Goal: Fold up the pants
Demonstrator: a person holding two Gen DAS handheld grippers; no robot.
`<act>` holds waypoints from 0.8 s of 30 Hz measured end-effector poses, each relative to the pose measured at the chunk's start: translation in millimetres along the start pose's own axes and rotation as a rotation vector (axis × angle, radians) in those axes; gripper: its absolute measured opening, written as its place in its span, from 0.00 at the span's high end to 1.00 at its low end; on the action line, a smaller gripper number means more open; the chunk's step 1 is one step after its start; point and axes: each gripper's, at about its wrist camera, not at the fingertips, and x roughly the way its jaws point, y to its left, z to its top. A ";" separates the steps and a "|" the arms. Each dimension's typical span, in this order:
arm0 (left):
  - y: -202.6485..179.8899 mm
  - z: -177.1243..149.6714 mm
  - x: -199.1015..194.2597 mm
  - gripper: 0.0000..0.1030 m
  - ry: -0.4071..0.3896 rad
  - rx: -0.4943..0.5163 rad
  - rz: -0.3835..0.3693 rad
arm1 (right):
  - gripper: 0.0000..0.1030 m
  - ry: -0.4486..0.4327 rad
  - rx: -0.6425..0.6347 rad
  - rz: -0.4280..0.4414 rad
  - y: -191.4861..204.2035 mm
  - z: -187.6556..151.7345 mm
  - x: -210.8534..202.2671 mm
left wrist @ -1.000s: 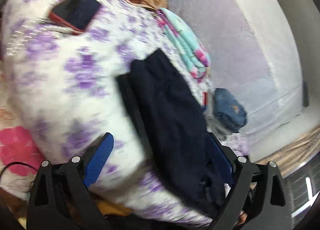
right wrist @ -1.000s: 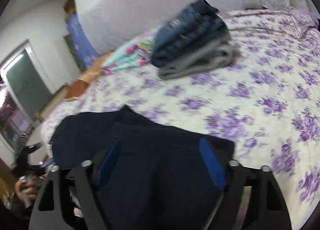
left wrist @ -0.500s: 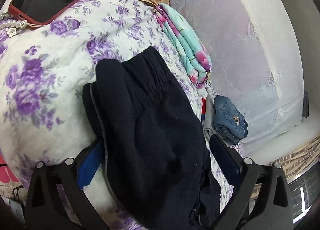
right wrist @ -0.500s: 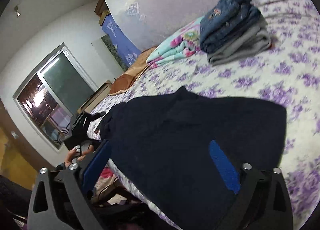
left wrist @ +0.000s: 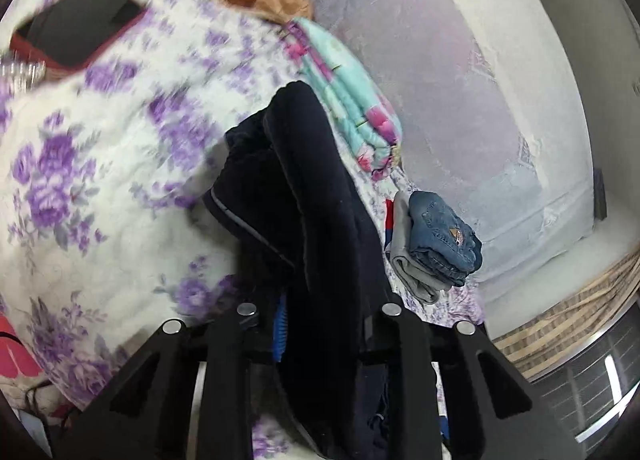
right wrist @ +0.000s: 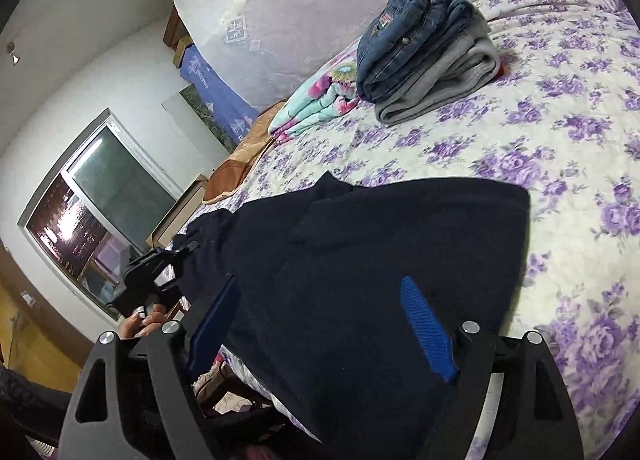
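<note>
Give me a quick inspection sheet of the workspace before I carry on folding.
Surface: bed with white quilt printed with purple flowers.
Job's things: dark navy fleece pants lying partly folded on the quilt.
Clutter: folded blue jeans on folded grey garment; folded turquoise floral cloth; black phone in red case.
Grippers: left hand-held gripper has just been closing, shut on the pants' edge; right hand-held gripper open over the pants.
Cables: thin dark cord at the bed's edge.
Surroundings: window, white wall.

The dark navy fleece pants (left wrist: 320, 219) hide the left hand-held gripper (left wrist: 320, 324) pads, and the purple-flowered white bedspread (left wrist: 100, 139) is motion-blurred.
</note>
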 end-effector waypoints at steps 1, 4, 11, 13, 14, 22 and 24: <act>-17.8 -2.5 -5.5 0.78 -0.027 0.069 0.030 | 0.19 -0.010 -0.004 -0.008 -1.1 1.8 -2.4; -87.2 -20.7 -17.9 0.79 -0.092 0.354 0.085 | 0.19 -0.066 -0.012 -0.049 -6.3 8.9 -21.0; -248.0 -149.2 9.6 0.78 0.031 1.060 0.095 | 0.17 -0.211 0.048 -0.201 -39.6 23.7 -81.1; -260.8 -205.6 41.1 0.70 0.184 1.205 0.086 | 0.12 -0.203 0.078 -0.228 -52.8 19.7 -89.5; -257.8 -231.4 62.8 0.49 0.283 1.261 0.101 | 0.09 -0.192 0.092 -0.233 -58.4 16.8 -90.2; -233.6 -256.1 82.3 0.26 0.451 1.240 0.104 | 0.03 -0.095 0.211 -0.077 -82.8 8.3 -87.1; -239.6 -251.8 64.7 0.07 0.433 1.242 0.053 | 0.03 -0.057 0.202 -0.020 -76.1 15.7 -77.1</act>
